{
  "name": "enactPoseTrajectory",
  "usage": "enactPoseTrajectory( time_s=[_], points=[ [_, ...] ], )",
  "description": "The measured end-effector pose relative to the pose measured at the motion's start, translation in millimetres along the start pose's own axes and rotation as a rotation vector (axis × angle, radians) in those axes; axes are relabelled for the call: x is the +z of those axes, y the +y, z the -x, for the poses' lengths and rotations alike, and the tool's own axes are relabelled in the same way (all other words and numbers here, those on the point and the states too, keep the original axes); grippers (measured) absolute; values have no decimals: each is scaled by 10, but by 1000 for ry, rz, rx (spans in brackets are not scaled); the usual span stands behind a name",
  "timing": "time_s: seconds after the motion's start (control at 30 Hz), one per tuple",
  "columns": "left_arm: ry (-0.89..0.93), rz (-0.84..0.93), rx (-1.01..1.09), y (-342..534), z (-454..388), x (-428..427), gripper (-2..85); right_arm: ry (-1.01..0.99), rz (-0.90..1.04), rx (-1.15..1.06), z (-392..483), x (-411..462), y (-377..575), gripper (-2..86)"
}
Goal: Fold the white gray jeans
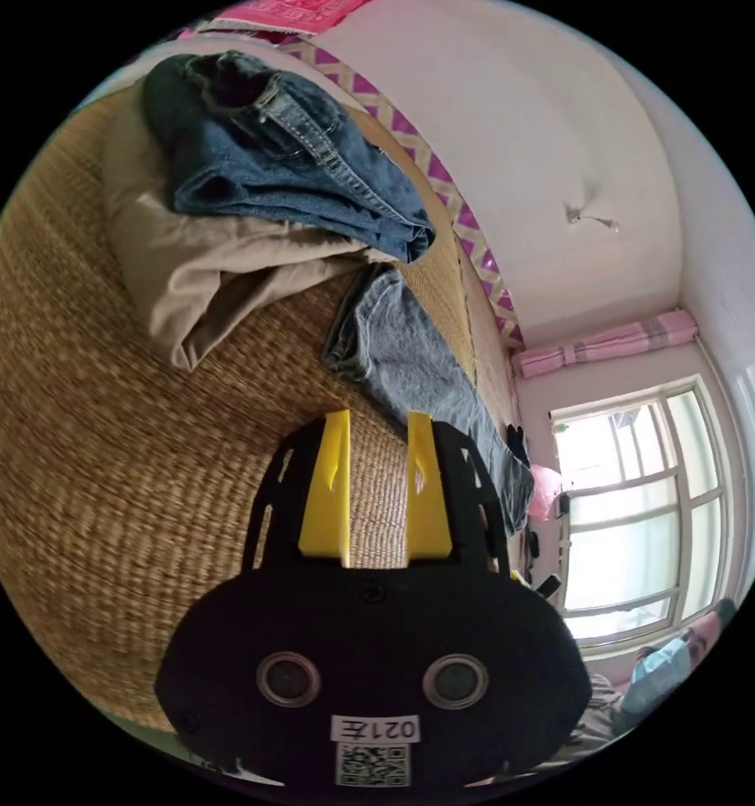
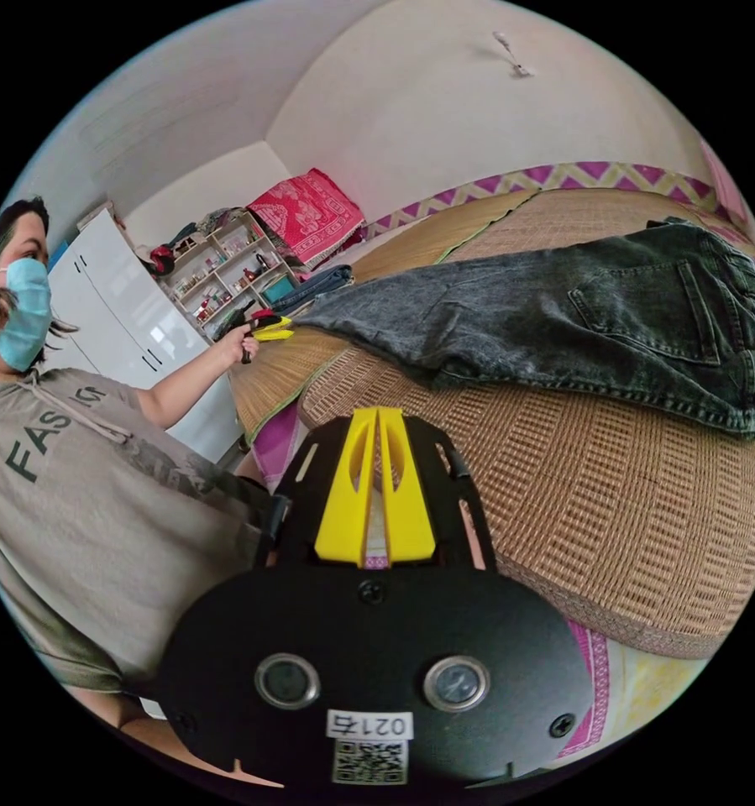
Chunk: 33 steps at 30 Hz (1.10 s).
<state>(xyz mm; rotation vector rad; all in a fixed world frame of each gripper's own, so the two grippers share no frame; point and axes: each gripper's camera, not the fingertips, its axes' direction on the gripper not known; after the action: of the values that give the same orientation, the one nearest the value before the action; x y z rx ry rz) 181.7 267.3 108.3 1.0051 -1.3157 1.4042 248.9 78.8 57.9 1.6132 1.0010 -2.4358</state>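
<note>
Gray jeans (image 2: 579,336) lie flat on the woven bed mat (image 2: 612,520), at one o'clock from the right tongs (image 2: 377,420), whose jaws nearly touch. Left tongs (image 1: 377,428) gape, empty.

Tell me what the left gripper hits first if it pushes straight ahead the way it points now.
Most likely the gray jeans: the left gripper, fingers apart and holding nothing, aims over the woven mat toward the jeans' leg end. Depth is unclear, so it might touch the mat first.
</note>
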Motion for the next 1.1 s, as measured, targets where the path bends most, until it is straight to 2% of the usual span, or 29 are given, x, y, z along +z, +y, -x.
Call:
enactPoseTrajectory(
  time_s=[0.23,0.3,0.37,0.43,0.53,0.63,0.7,0.77,0.87,0.97,1.07,1.1],
  points=[
    [27,-127,-84,93,-117,79,73,21,-20,-14,-2,-100,160,-6],
    [94,-224,-110,204,-98,22,6,13,-29,-10,-27,-141,219,-6],
    [119,-247,-108,274,-189,-7,-4,5,-41,-4,-52,-181,269,-6],
    [108,-284,-46,345,-479,-82,-7,-8,-59,3,-81,-230,325,-6],
    [105,-349,143,474,-1370,-227,-9,-27,-91,14,-124,-313,421,-6],
    [58,-352,443,752,-2701,-147,-9,-41,-124,11,-140,-397,520,-6],
    [-28,-293,691,1175,-3843,247,-10,-53,-150,4,-142,-463,597,-6],
    [-60,-234,841,1565,-4540,696,-10,-60,-166,-5,-137,-506,649,-6],
    [-37,-99,959,2166,-5282,1686,-10,-75,-184,-15,-135,-563,721,-6],
    [-48,68,955,2642,-5524,2868,-9,-103,-217,-7,-172,-632,798,-6],
    [-220,261,917,3029,-5305,4038,-9,-116,-264,10,-202,-716,887,-6],
    [-238,273,926,3151,-5183,4251,-9,-116,-280,11,-199,-746,918,-6]
  ],
)
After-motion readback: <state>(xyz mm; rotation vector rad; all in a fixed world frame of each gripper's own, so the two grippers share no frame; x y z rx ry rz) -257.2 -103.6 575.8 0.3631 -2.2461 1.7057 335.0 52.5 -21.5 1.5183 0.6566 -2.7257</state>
